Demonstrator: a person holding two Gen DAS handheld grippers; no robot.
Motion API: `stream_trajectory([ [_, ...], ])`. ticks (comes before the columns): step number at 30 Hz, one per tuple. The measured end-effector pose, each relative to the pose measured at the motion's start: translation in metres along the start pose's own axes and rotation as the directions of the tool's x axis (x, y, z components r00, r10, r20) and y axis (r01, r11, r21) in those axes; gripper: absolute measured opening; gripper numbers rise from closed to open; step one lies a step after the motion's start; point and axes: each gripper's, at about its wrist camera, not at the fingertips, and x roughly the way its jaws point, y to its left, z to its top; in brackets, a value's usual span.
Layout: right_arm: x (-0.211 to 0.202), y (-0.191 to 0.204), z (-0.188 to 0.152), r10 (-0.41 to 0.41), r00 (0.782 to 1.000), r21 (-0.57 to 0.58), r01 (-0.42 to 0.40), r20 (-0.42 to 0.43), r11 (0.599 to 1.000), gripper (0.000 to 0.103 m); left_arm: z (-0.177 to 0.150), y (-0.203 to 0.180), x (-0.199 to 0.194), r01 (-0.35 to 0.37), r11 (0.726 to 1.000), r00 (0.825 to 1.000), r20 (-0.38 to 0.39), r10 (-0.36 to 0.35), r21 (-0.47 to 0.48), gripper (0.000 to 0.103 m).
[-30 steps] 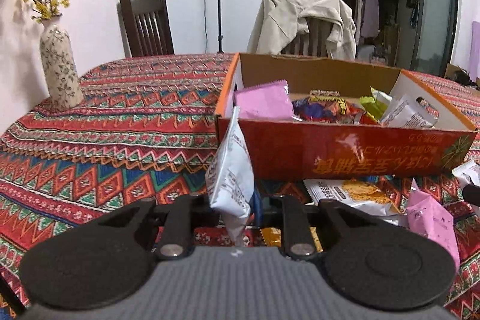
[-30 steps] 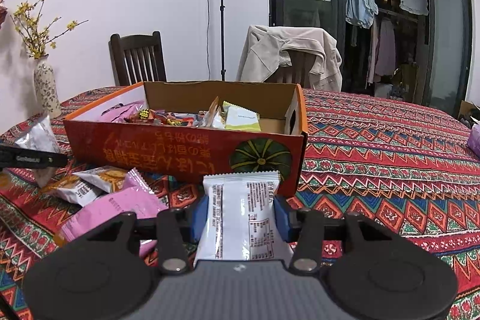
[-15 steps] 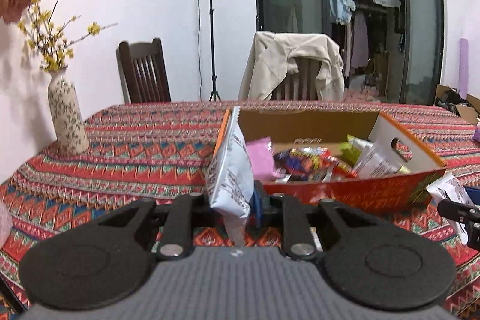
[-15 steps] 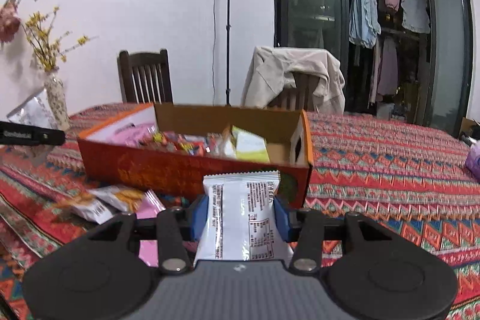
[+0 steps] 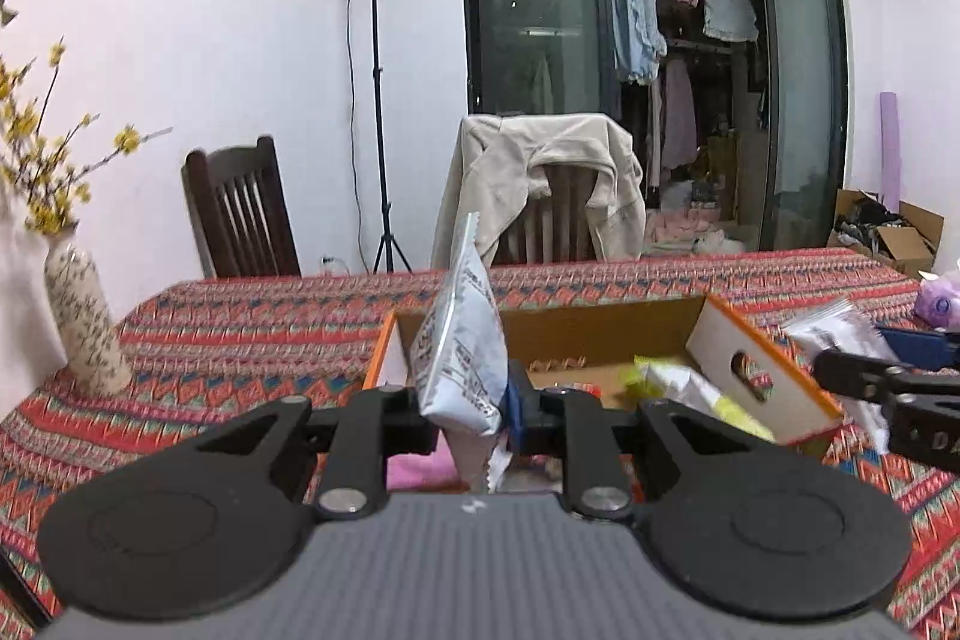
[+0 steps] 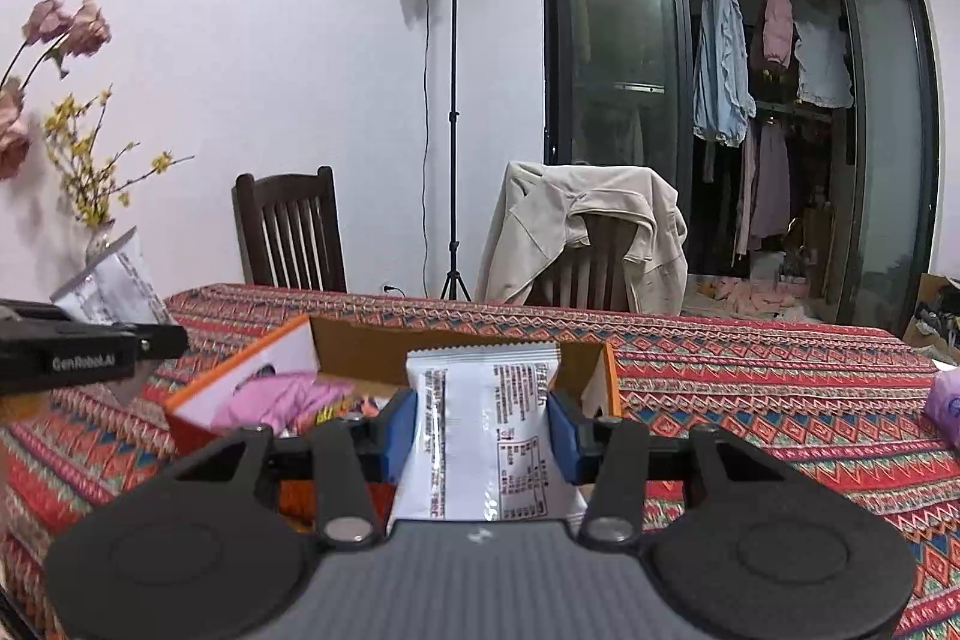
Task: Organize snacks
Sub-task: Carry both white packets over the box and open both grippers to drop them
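Observation:
My left gripper (image 5: 465, 409) is shut on a white snack packet (image 5: 459, 346) that stands upright and edge-on between its pads. It hangs over the near left end of the open orange cardboard box (image 5: 762, 370), which holds several snacks. My right gripper (image 6: 483, 424) is shut on a flat white snack packet (image 6: 486, 436), held face-up above the near right part of the same box (image 6: 252, 370). Each gripper shows at the edge of the other's view: the right one (image 5: 888, 382) with its packet, the left one (image 6: 90, 346) with its packet.
The box sits on a table under a red patterned cloth (image 5: 240, 340). A flower vase (image 5: 87, 322) stands at the table's left. Two chairs (image 5: 240, 214) stand behind, one draped with a beige jacket (image 5: 540, 184). A pink packet (image 6: 282, 394) lies in the box.
Both grippers have risen with their packets, from table level in front of the box to above its near rim. The loose snacks before the box have dropped out of view.

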Motion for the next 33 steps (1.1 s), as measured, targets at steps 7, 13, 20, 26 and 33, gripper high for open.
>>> stream_trajectory([
  [7,0.05,0.005,0.02,-0.038,0.999,0.018,0.038,-0.023,0.999,0.046,0.017,-0.014,0.036,-0.01,0.999,1.0,0.016,0.011,-0.031,0.021],
  [13,0.103,0.0,0.017,-0.045,0.997,0.069,0.05,-0.062,0.996,0.046,0.016,-0.015,0.076,-0.076,0.996,0.997,0.012,0.077,-0.056,0.021],
  [20,0.117,-0.008,-0.001,-0.025,0.999,0.086,0.028,-0.035,0.996,0.046,-0.001,-0.006,0.109,-0.063,0.996,0.996,-0.06,0.059,-0.059,0.021],
  [26,0.118,-0.01,-0.005,-0.016,0.999,0.092,0.02,-0.044,0.996,0.052,-0.007,0.001,0.11,-0.037,0.995,0.997,-0.073,0.03,-0.091,0.039],
  [33,0.115,-0.024,-0.008,0.002,0.999,0.158,0.004,-0.032,0.987,0.103,-0.006,0.012,0.094,-0.065,0.984,0.998,0.013,0.068,-0.165,0.103],
])
